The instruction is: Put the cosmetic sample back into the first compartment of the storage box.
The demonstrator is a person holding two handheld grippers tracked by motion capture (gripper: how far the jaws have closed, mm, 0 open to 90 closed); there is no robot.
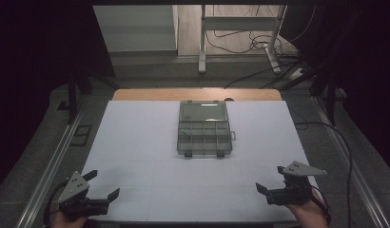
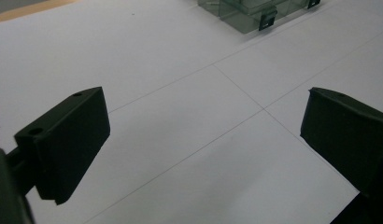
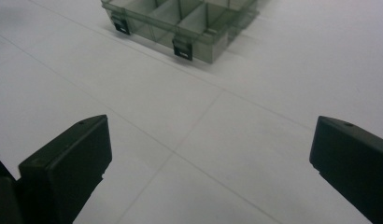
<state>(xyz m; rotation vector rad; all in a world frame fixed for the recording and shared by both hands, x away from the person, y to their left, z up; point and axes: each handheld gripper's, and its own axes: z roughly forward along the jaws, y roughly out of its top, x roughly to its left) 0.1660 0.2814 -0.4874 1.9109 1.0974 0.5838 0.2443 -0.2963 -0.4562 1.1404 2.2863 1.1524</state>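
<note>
From the high view, the person's hands are cut off by the bottom edge, and darkness hides the room at both sides. The clear compartment box [image 1: 203, 128] is too small there to tell whether its compartments hold anything. In the left gripper view, the top edge crops the box to one corner [image 2: 255, 11]; in the right gripper view, its far half is cut off [image 3: 189, 23].

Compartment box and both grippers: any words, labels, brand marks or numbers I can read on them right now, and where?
No readable text in any view.
Compartment box: clear plastic, black latches, no label or print visible.
Left gripper and right gripper: plain black jaws and grey plates with small holes, no markings.
White table surface: faint grid lines alone.
</note>
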